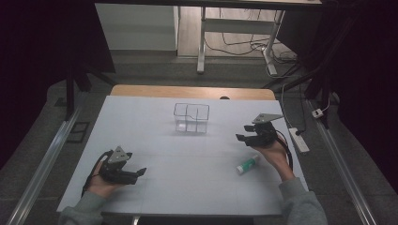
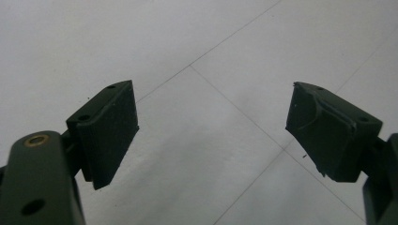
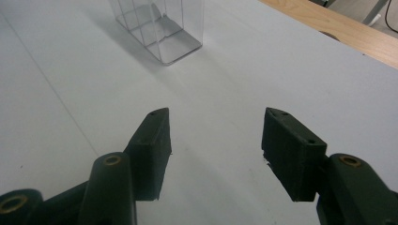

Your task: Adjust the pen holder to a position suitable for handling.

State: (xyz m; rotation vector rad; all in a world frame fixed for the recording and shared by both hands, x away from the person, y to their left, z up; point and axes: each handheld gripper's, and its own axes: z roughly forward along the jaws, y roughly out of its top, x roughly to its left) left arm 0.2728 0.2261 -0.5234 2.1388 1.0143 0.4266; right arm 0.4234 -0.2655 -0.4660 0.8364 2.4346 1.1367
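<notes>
A clear plastic organizer box with several compartments stands on the white table top, toward the back middle; the right gripper view shows it ahead to the left. A small white tube with a green cap lies at the right, just below my right hand. My right gripper is open above the table, pointing left, with nothing between its jaws. My left gripper rests low at the front left, open and holding nothing.
A wooden table edge runs behind the white top. A white power strip with cables lies off the right edge. Metal rails flank the table on both sides. Desk legs and cables stand on the floor behind.
</notes>
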